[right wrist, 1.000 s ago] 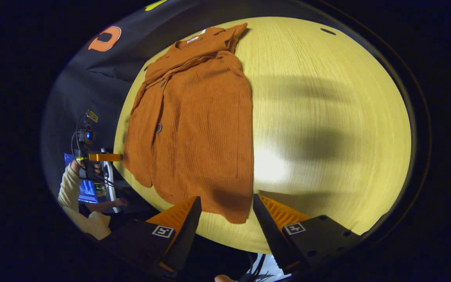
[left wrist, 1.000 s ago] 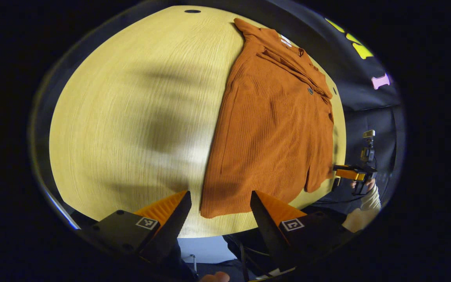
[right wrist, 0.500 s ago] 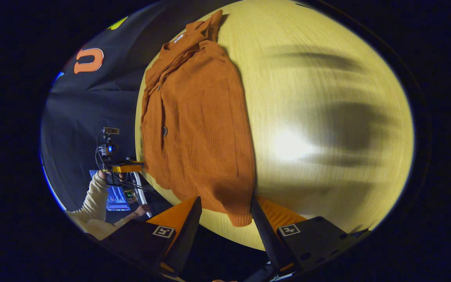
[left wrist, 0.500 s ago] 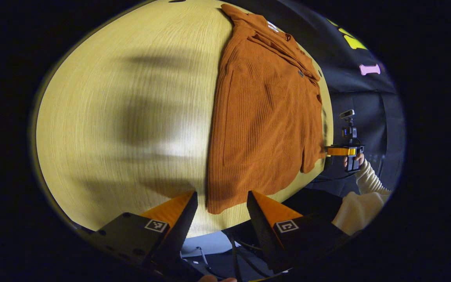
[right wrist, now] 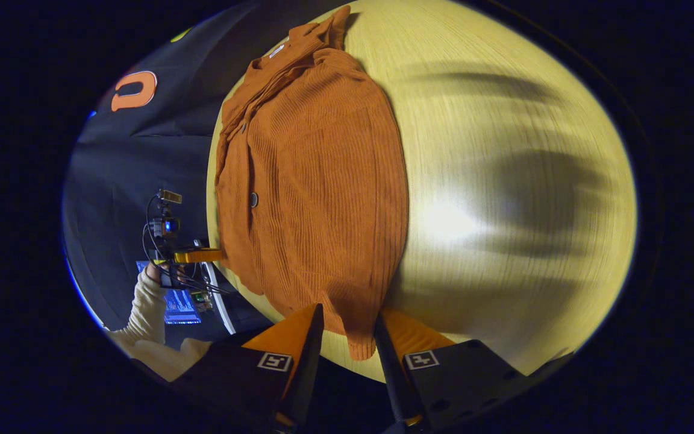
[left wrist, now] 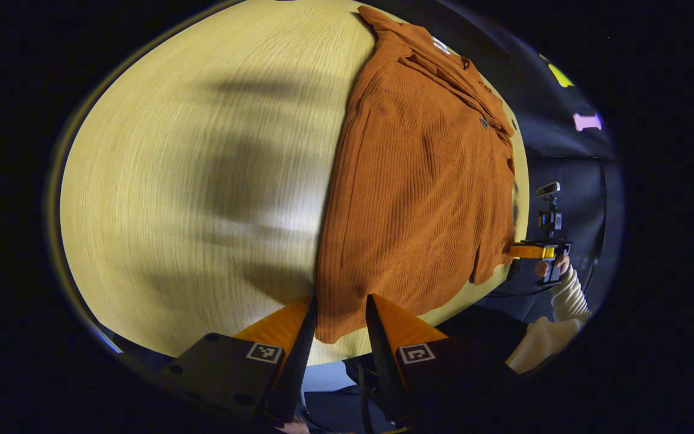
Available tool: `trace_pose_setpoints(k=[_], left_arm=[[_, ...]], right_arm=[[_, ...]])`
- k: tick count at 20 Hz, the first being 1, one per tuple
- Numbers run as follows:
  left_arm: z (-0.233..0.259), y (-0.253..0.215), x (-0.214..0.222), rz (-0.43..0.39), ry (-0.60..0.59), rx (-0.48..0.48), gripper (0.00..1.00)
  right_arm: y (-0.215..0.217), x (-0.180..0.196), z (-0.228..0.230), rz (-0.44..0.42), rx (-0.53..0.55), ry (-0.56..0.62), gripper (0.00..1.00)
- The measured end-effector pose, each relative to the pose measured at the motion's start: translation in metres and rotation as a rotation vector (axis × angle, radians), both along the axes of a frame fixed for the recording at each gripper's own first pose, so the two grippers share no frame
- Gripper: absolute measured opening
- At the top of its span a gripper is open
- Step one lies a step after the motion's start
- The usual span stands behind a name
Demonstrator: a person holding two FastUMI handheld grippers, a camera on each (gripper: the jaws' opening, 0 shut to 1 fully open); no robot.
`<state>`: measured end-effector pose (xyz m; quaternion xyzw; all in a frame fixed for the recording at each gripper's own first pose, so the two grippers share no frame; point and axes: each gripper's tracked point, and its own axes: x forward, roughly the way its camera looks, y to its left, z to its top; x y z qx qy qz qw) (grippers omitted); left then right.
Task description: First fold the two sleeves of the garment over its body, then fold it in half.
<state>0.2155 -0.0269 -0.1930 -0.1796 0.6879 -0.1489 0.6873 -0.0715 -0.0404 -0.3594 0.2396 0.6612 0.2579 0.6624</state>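
1. Table [left wrist: 190,181] of pale wood grain takes up most of both views, with soft dark shadows lying in bands across it; its near edge curves just behind each gripper's fingers.

2. Garment [left wrist: 419,193] — a rust-orange ribbed knit with a collar and dark buttons — lies flat and lengthwise along one side of the table, collar at the far end and hem at the near edge. Both sleeves are already folded in over the body, one of them lying down the button side. In the right gripper view the same garment [right wrist: 317,193] runs from the far edge down to the fingers.

3. Left gripper [left wrist: 340,313] sits at the near hem corner, its jaws narrowed to a slim gap with the corner of the knit between them; whether both fingers press on the cloth I cannot tell.

4. Right gripper [right wrist: 348,322] is at the opposite hem corner in the same way — fingers drawn close, a tongue of ribbed hem hanging between them, contact not clear.

5. Hand [right wrist: 155,272] in a cream ribbed sleeve [right wrist: 145,304] holds the left gripper off the table's edge, seen small in the right gripper view.
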Motion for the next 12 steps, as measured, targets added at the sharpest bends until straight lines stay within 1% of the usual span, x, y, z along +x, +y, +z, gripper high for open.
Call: trace_pose_setpoints(k=[1,3,4,5,6,7,8,9,10,11,12], left_arm=[[-0.004,0.003,-0.001,-0.024,0.003,0.037,0.55],[-0.01,0.004,0.002,-0.036,0.007,0.108,0.39],[-0.011,0.004,0.006,-0.036,0.009,0.141,0.31],[-0.014,0.002,0.01,-0.036,0.008,0.176,0.25],[-0.016,-0.001,0.014,-0.043,0.003,0.196,0.2],[-0.015,-0.004,0.015,-0.045,-0.001,0.212,0.16],[-0.017,-0.009,0.015,-0.035,0.008,0.208,0.05],[-0.017,-0.015,0.009,-0.051,0.045,0.192,0.04],[-0.018,-0.017,0.012,-0.057,0.031,0.207,0.04],[-0.017,-0.018,0.009,-0.056,0.036,0.219,0.03],[-0.015,-0.021,0.01,-0.044,0.043,0.223,0.03]], right_arm=[[0.001,0.0,0.0,-0.003,0.005,0.001,0.53],[0.002,-0.003,-0.009,-0.003,-0.024,0.01,0.51],[0.008,-0.005,-0.014,-0.008,-0.022,0.017,0.29],[0.007,-0.005,-0.008,-0.01,-0.013,0.022,0.26],[0.008,-0.005,-0.007,-0.004,-0.009,0.024,0.25],[0.011,-0.007,-0.007,0.005,-0.007,0.019,0.27],[0.011,-0.009,-0.011,0.015,-0.029,0.005,0.26],[0.006,-0.005,-0.006,0.007,-0.037,0.001,0.26],[0.012,-0.008,-0.014,0.012,-0.042,0.0,0.07],[0.009,-0.007,-0.013,0.022,-0.052,-0.014,0.07],[0.007,-0.008,-0.015,0.038,-0.085,-0.034,0.05]])
